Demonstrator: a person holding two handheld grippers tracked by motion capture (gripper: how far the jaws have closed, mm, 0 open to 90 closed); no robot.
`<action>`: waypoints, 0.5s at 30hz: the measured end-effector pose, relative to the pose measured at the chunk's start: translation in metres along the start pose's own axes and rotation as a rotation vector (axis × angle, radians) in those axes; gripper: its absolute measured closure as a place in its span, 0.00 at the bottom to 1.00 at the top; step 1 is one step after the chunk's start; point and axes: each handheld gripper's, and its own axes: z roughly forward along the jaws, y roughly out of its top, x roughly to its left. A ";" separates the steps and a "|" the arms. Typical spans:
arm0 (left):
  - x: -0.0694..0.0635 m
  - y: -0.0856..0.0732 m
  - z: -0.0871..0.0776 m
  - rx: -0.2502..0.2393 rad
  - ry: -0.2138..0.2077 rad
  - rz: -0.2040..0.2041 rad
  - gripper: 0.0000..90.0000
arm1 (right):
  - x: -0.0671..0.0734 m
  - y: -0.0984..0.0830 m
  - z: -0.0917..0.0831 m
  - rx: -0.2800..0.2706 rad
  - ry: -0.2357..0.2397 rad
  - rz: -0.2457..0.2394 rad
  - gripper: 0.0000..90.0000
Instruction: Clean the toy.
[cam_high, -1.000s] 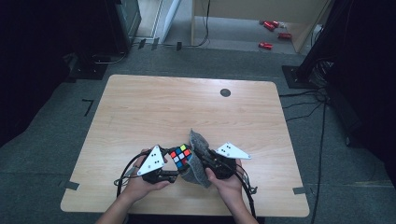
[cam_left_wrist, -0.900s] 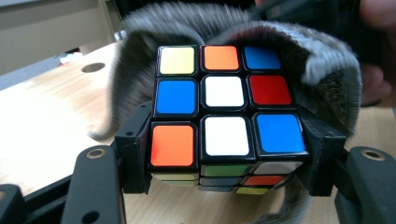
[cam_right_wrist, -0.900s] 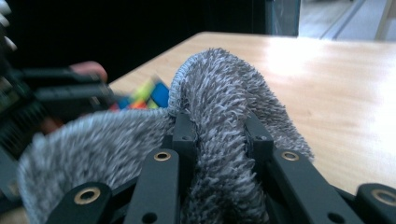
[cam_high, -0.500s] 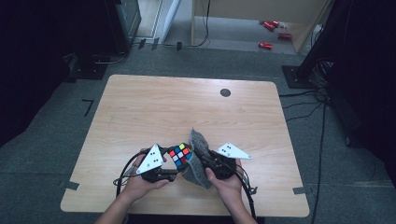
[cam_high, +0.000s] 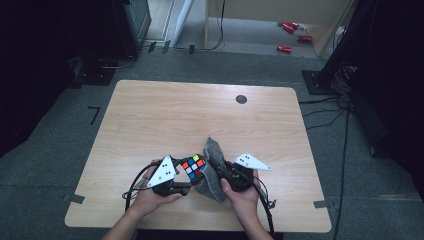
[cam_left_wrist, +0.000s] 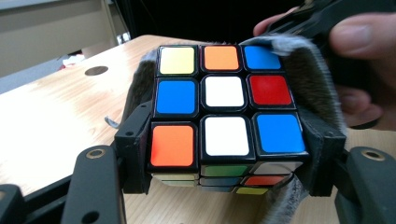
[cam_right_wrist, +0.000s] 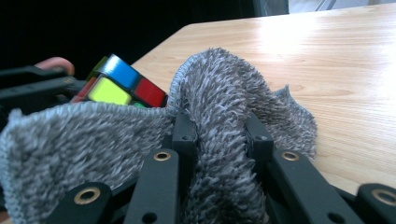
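Grey carpet floor around light wooden table (cam_high: 150, 120) w/ rounded corners, small dark round hole (cam_high: 241, 99) near far edge, red objects (cam_high: 285, 48) on floor behind, too small to identify. At near edge of table, multicoloured puzzle cube w/ black frame (cam_high: 193, 166), between both hands, centre-near. Left gripper (cam_high: 186, 187), black w/ grey three-cornered plate on top, held in left hand (cam_high: 150, 197); jaws clamped on cube from two opposite sides, about half spread, pads pressing through cloth on at least one side. Seen in left gripper view: cube (cam_left_wrist: 224, 109) top face w/ yellow, orange, blue in far row, blue, white, red in mid row, orange, white, blue in near row; slightly above table surface, not clear if touching wood. Grey fuzzy knitted cloth (cam_high: 212, 170) wrapped beside and under cube on its right side, one corner standing up toward far side. Right gripper (cam_high: 215, 167) in right hand (cam_high: 245, 192), just beside cube; jaws pressed nearly together, pinching fold of cloth (cam_right_wrist: 219, 116), as right gripper view shows. Cube corner (cam_right_wrist: 119, 84) visible behind cloth there, blue, red, yellow-green tiles. Cables (cam_high: 132, 182) trailing from grippers toward near edge.
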 end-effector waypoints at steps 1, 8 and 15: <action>-0.001 -0.001 0.001 0.010 -0.001 0.007 0.39 | 0.003 0.002 -0.001 -0.005 0.007 0.001 0.81; -0.014 0.001 0.008 0.012 -0.024 0.042 0.39 | 0.004 0.004 -0.002 -0.039 -0.017 -0.001 0.81; -0.006 0.000 0.005 0.006 -0.020 0.005 0.39 | 0.001 0.002 -0.002 -0.020 -0.005 0.036 0.80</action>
